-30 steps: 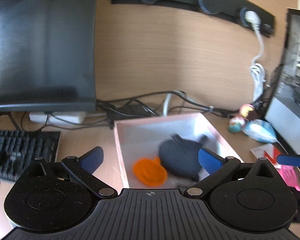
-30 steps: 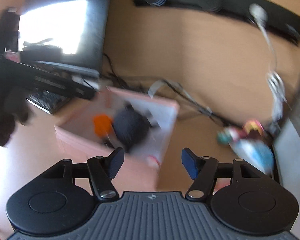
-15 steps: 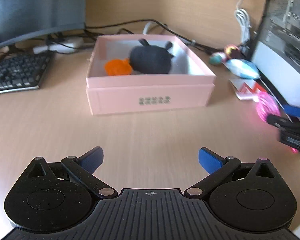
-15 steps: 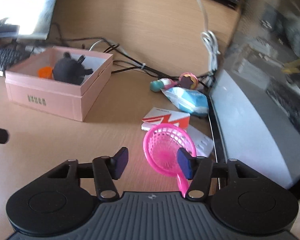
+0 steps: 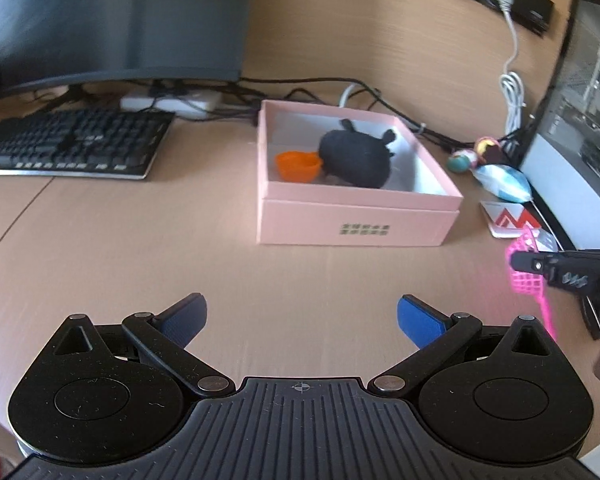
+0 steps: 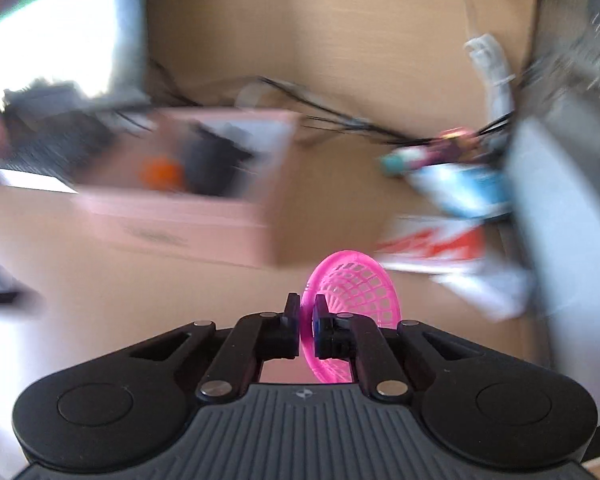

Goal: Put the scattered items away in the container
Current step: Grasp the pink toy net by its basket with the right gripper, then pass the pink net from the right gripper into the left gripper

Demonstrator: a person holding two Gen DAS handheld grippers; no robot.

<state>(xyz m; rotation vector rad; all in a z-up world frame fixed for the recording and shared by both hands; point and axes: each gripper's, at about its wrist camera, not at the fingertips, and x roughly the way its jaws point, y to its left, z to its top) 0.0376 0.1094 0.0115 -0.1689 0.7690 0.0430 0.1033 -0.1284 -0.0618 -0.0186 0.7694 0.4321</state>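
R gripper (image 6: 307, 314) is clamped on the rim of the pink mesh strainer (image 6: 354, 288), held edge-on just above the desk (image 5: 140, 264), to the right of the pink box (image 5: 360, 224) and in front of it. It looks like thin moulded plastic, so prob very light, a bit springy, brittle if squeezed hard; rim or handle is the stiffest place to pinch, mesh isn't. L gripper (image 5: 302, 316) has jaws wide, nothing between them. Box already holds a black plush toy (image 5: 356, 158) and an orange cup (image 5: 298, 165).

Wooden desk (image 5: 140, 264), pink box (image 5: 356, 224) (open), keyboard (image 5: 68, 144), cables (image 5: 300, 84)
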